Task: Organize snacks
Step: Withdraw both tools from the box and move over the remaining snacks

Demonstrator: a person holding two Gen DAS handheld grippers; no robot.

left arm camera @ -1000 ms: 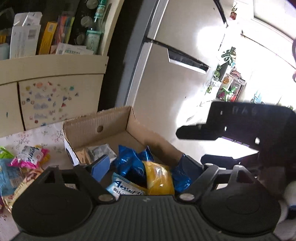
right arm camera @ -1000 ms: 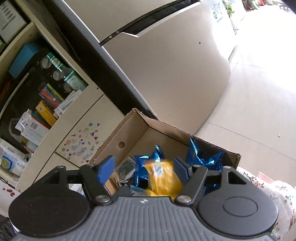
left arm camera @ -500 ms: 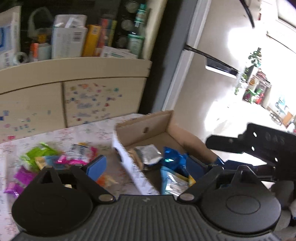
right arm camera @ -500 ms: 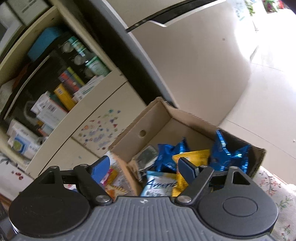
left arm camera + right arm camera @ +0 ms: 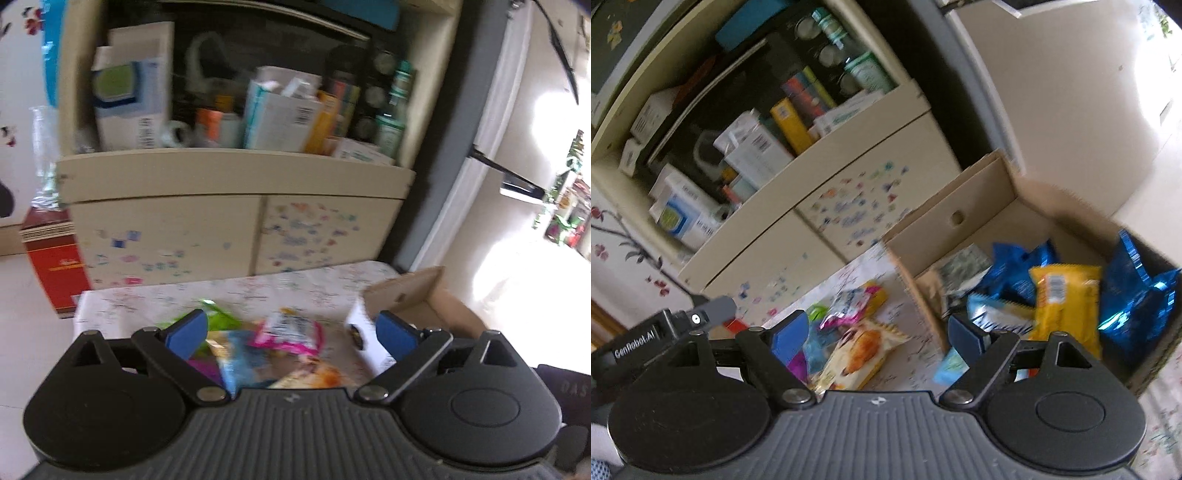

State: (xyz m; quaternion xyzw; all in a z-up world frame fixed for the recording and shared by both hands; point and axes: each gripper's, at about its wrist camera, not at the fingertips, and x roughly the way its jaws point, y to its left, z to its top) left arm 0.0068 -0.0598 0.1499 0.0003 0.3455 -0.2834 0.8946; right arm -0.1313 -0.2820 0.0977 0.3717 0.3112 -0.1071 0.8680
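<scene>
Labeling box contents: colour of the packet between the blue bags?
Yellow packet, clearest in the right wrist view.

Both views have swung away from the cardboard box [image 5: 1004, 192] toward the loose packets on the flowered tablecloth [image 5: 258, 288]. The left gripper [image 5: 291, 332] now hangs over the pink packet [image 5: 291, 330] (blurred), its jaws having just widened, nothing between them. The right gripper [image 5: 875, 334] has also spread wider, empty.
</scene>
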